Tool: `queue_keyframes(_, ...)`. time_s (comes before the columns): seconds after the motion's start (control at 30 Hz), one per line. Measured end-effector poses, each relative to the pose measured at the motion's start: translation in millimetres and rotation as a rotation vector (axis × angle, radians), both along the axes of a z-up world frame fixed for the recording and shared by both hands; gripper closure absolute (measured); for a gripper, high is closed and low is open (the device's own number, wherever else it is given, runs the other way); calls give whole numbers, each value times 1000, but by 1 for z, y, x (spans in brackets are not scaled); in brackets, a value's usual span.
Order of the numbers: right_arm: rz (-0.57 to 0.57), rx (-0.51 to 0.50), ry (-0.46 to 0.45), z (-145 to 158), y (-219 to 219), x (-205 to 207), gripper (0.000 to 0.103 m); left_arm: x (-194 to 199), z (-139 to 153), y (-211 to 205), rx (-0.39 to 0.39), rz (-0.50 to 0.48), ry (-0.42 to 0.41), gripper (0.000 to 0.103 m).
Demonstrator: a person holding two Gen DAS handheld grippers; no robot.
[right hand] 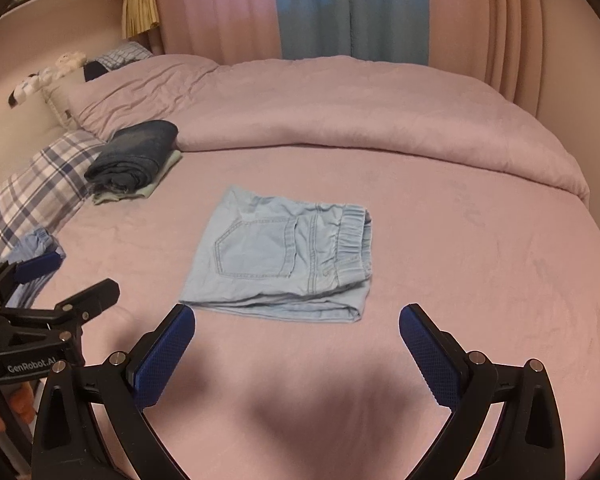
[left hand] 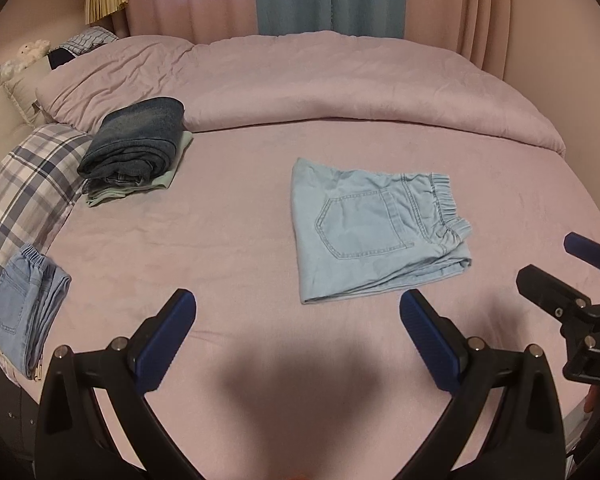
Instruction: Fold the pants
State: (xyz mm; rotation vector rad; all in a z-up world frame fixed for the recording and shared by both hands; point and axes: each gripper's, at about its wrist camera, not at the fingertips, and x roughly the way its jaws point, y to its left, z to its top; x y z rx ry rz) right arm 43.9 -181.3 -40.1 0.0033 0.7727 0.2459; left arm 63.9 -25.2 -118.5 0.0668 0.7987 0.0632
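Light blue pants lie folded into a compact rectangle on the pink bed sheet, back pocket up, elastic waistband to the right. They also show in the right wrist view. My left gripper is open and empty, hovering just in front of the pants' near edge. My right gripper is open and empty, just in front of the same edge. The right gripper also shows at the right edge of the left wrist view, open. The left gripper shows at the left of the right wrist view.
A stack of folded dark jeans over a pale green garment sits at the back left. Another folded light blue pair lies on a plaid pillow at the left edge. A rolled pink duvet lies along the back, curtains behind.
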Motion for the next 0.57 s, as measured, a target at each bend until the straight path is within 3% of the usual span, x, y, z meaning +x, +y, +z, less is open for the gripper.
queue_keyframes(0.57, -2, -1, -2, 3, 2, -5, 1, -1, -2, -3, 3, 12, 12, 1)
